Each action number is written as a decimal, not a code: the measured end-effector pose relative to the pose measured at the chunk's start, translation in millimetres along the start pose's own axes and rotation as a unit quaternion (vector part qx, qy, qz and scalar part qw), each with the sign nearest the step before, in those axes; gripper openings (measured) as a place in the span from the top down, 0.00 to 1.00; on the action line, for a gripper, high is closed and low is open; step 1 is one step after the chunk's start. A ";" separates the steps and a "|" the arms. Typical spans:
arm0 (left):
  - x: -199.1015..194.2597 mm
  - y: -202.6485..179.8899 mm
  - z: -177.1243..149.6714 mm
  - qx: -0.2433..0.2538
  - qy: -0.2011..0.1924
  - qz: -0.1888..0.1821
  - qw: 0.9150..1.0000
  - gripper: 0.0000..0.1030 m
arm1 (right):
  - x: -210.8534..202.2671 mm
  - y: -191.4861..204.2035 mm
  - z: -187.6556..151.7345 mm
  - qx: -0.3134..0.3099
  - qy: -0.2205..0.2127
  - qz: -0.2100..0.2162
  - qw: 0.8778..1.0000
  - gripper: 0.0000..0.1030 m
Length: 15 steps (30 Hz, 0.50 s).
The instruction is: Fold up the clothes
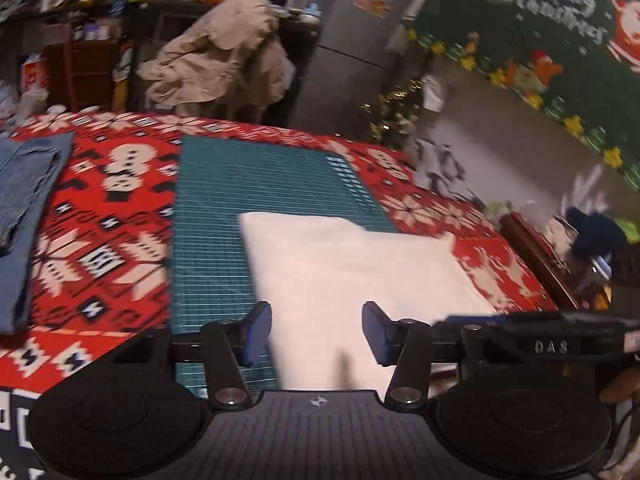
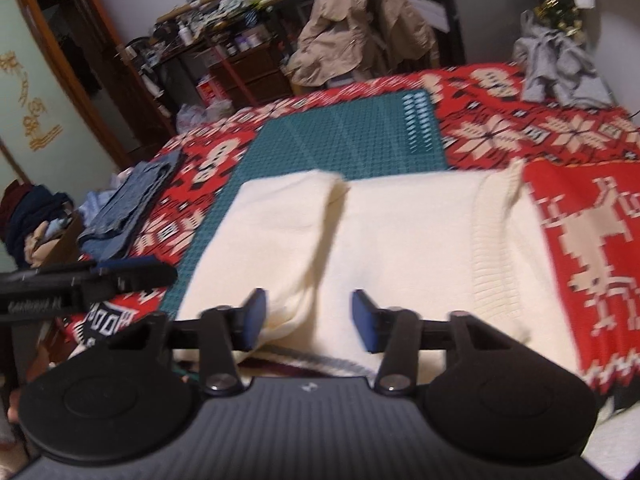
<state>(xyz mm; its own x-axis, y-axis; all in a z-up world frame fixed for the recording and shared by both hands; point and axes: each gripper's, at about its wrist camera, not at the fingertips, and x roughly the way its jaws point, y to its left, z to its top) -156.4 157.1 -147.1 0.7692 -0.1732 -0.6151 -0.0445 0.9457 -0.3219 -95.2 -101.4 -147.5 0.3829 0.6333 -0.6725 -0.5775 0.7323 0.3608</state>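
A cream knit sweater [image 1: 352, 272] [image 2: 380, 232] lies folded and flat, half on a green cutting mat [image 1: 240, 184] [image 2: 348, 136] and half on the red patterned blanket [image 2: 580, 220]. My left gripper [image 1: 316, 332] hovers over the sweater's near left part, open, with nothing pinched between its blue pads. My right gripper [image 2: 310, 322] is open over the sweater's near edge, and a raised fold of the cloth runs between its fingers without being pressed. The right gripper's body [image 1: 540, 328] shows beside the left one, and the left gripper's body [image 2: 80, 276] shows at the left edge.
Folded blue jeans [image 1: 24, 200] [image 2: 132, 200] lie on the blanket's left side. A crumpled grey garment [image 2: 560, 68] [image 1: 440, 168] sits at the far right corner. Behind the bed stand a chair draped with a beige jacket [image 2: 360, 20] and cluttered shelves [image 2: 224, 12].
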 end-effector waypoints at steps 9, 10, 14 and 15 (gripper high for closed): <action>10.2 3.3 -7.3 0.034 0.019 0.013 0.999 0.61 | 0.6 13.1 7.8 0.003 -0.009 0.026 1.000 0.68; 12.4 2.0 -9.1 0.040 0.022 0.013 0.999 0.61 | -0.1 13.5 9.7 0.004 -0.008 0.029 1.000 0.68; 18.8 -4.7 -15.5 0.065 0.032 0.018 0.997 0.61 | 8.8 17.9 11.0 -0.005 0.014 0.030 0.999 0.68; 19.9 -5.3 -16.6 0.069 0.034 0.019 0.997 0.61 | 13.0 18.7 9.1 -0.010 0.026 0.024 0.999 0.72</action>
<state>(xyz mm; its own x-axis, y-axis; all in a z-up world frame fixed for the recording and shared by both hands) -151.4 144.1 -169.5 0.7230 -0.1511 -0.6742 0.0191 0.9798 -0.1991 -94.4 -77.2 -143.6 0.3169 0.6542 -0.6867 -0.6087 0.6956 0.3817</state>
